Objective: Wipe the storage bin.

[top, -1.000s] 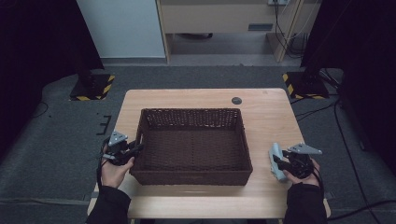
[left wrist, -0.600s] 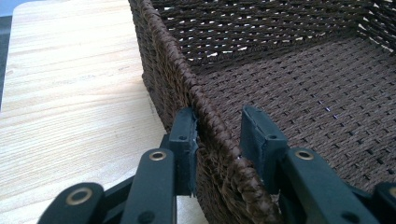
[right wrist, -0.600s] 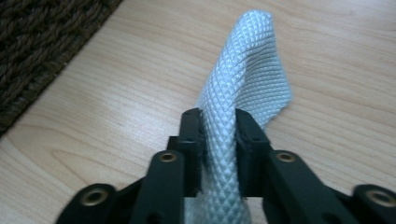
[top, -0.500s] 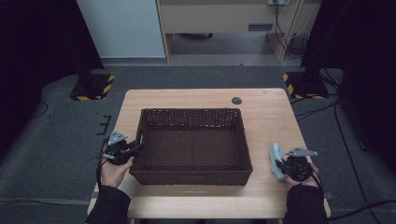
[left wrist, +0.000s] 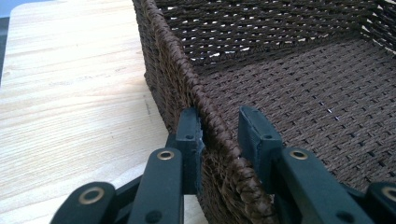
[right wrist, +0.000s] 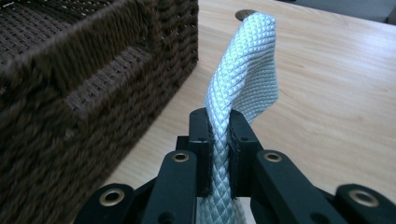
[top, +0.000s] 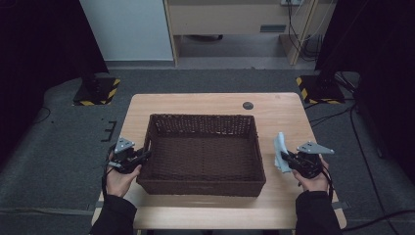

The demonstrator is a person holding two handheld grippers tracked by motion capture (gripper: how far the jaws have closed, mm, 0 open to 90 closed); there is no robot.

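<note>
My right gripper (right wrist: 218, 122) clamps the pale cloth (right wrist: 245, 70), lower end cut off. My left gripper's (left wrist: 219, 128) jaws, just closing, straddle the basket (left wrist: 173, 56) rim; inner pad contact unclear.

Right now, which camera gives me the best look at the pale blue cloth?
The right gripper view: the cloth fills the centre, its woven texture sharp, pinched between the right claw and rising folded above it. The high view shows the cloth small, on the table right of the basket. The left gripper view looks at the basket rim.

Black sleeves; black gripper (right wrist: 219, 126) jaws, brass rivets; grey three-cornered plate (top: 314, 147) on top.
</note>
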